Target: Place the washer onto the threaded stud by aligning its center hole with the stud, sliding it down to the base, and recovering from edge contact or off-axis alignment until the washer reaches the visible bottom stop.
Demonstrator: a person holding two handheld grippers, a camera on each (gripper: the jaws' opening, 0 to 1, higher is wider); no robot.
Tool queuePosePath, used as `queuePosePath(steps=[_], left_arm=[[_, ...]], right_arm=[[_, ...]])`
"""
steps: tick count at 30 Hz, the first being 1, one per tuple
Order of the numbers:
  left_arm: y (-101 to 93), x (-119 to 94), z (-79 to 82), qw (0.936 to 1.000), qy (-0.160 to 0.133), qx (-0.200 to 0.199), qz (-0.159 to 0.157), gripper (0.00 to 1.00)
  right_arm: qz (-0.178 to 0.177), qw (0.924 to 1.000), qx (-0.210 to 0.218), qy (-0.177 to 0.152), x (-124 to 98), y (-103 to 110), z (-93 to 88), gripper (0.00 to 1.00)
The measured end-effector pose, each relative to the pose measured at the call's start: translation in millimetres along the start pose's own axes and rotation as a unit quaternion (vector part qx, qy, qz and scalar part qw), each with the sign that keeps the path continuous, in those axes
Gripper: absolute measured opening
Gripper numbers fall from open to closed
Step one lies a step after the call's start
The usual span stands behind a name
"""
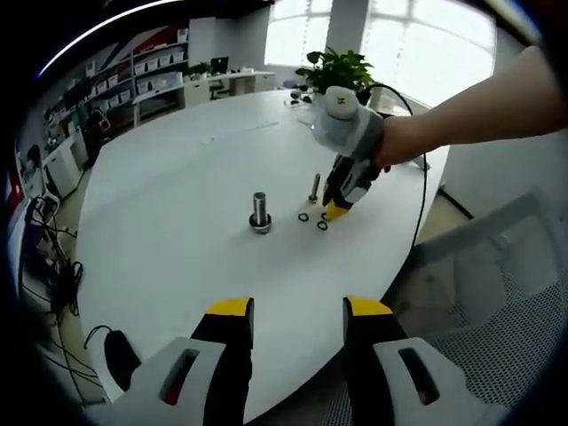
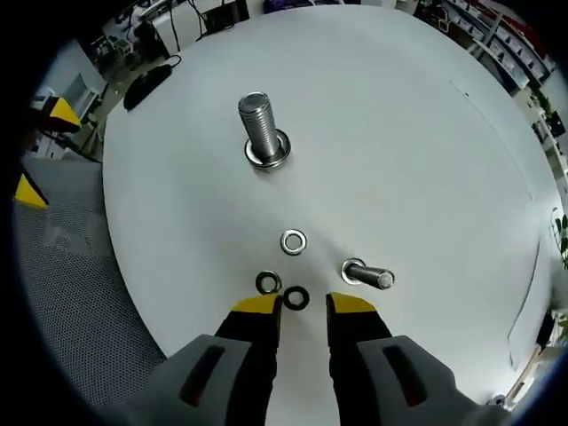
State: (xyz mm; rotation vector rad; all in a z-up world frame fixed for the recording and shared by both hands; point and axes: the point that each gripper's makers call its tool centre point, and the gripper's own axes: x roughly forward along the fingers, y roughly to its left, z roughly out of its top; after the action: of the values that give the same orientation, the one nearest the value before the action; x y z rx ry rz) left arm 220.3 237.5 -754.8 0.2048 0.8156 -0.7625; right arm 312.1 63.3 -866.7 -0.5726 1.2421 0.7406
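Note:
A large threaded stud stands upright on the round white table, with a silver ring around its base. Nearer the right gripper lie a silver washer and two dark washers. A small bolt stands to their right. My right gripper is open low over the table, and the nearest dark washer lies just ahead of its tips, untouched. In the left gripper view the stud is mid-table, and a gloved hand holds the right gripper by the washers. My left gripper is open and empty at the table's near edge.
A grey mesh chair sits beside the table edge, also in the right gripper view as mesh chair. A potted plant stands at the far side. Cables and a black object lie on the floor. The left gripper's yellow tips show at left.

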Motion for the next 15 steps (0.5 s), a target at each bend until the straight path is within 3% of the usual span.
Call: queuePosePath(steps=[11, 15], left_arm=[[1.6, 0.4, -1.9, 1.0000, 0.003, -0.003, 0.002, 0.38], [2.7, -0.2, -3.4, 1.0000, 0.005, -0.005, 0.002, 0.38]], right_arm=[[-0.006, 1.0000, -0.007, -0.001, 1.7, -6.1, -1.1, 0.17], [-0.004, 0.9989, -0.046, -0.005, 2.2, -5.1, 0.1, 0.17]])
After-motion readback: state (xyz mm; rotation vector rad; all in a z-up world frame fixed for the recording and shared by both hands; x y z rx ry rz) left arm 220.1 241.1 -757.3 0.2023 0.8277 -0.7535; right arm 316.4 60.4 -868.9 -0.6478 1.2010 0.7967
